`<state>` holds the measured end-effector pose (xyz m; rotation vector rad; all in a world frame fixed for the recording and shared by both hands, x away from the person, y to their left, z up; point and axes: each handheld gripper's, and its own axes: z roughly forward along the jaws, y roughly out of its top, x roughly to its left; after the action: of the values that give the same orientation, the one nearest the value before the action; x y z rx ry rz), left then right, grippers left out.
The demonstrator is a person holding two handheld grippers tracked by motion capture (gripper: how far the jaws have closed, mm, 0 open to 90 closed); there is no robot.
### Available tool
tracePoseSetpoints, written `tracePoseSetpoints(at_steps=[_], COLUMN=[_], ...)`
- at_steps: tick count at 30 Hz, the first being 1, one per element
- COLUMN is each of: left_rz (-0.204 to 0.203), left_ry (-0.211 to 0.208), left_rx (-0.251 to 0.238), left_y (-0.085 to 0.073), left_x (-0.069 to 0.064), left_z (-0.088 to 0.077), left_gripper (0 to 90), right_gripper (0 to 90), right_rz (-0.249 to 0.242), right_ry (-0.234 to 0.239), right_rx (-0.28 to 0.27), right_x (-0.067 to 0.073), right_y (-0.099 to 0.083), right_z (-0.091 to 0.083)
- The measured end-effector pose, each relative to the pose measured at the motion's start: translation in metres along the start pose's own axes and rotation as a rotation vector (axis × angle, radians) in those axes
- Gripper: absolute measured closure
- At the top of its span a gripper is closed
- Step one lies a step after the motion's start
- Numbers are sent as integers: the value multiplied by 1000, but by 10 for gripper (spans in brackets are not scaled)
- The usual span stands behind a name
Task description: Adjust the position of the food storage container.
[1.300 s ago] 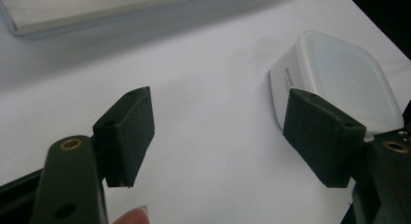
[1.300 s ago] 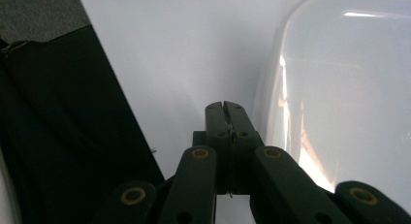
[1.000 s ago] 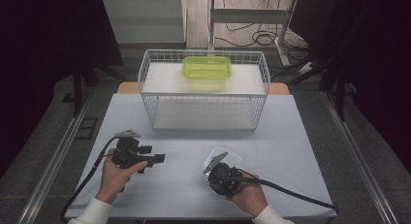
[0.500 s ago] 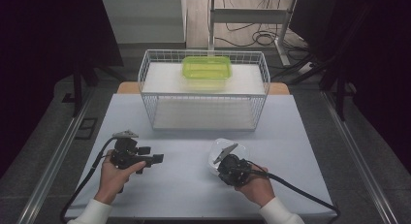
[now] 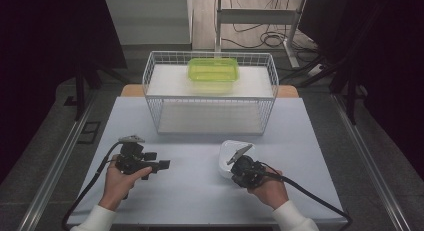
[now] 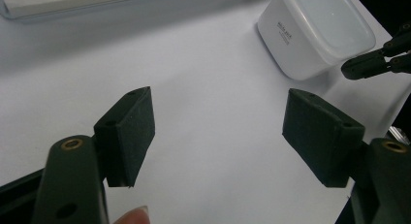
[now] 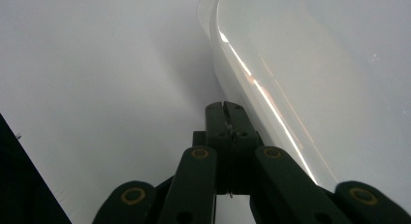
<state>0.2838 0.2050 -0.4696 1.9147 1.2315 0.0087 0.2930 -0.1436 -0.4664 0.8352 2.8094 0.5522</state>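
Jaws of the right gripper (image 7: pixel 227 107) are pressed together, empty, beside the white container (image 6: pixel 315 32)'s rim; left gripper (image 6: pixel 218 132) jaws stand wide, holding nothing; container sits upper right of the left gripper view, its small side print too blurred to read.

A white, translucent container (image 5: pixel 234 156) with small dark lettering on its side sits on a plain white table cover (image 5: pixel 200 191). The wire basket (image 5: pixel 210 98) is white and the lidded box (image 5: pixel 213 69) on it is bright yellow-green. Both grippers, left (image 5: pixel 161 165) and right (image 5: pixel 235 167), are black with brass-coloured rivets, and the sleeves (image 5: pixel 97 220) are white.
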Motion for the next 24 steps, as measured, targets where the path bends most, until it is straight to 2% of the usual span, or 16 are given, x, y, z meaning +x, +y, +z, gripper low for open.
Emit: tracePoseSetpoints(at_steps=[2, 5, 7, 12, 14, 16, 19, 22, 24], left_rz=[0, 2, 2, 3, 5, 5, 11, 28, 31], left_ry=[0, 4, 2, 2, 3, 3, 3, 24, 31], left_rx=[-1, 1, 5, 3, 2, 6, 12, 20, 23], left_y=[0, 0, 0, 0, 0, 0, -1, 0, 0], left_x=[0, 0, -1, -2, -2, -2, -3, -4, -4], left_z=[-1, 0, 1, 0, 0, 1, 2, 3, 3], left_gripper=[271, 270, 270, 269, 269, 269, 269, 266, 267], right_gripper=[888, 888, 888, 888, 888, 888, 888, 888, 888], right_rz=[-2, -7, 5, 88, 131, 172, 241, 269, 278], right_ry=[4, 44, 29, -19, -76, -108, -117, -146, -147], right_rx=[-1, -48, -87, -169, -194, -198, -179, -138, -114], right_x=[1, 4, -2, -28, -43, -56, -75, -87, -91], right_y=[0, 2, 2, -3, -8, -11, -19, -25, -26], right_z=[-3, -19, -31, -54, -63, -64, -56, -42, -35])
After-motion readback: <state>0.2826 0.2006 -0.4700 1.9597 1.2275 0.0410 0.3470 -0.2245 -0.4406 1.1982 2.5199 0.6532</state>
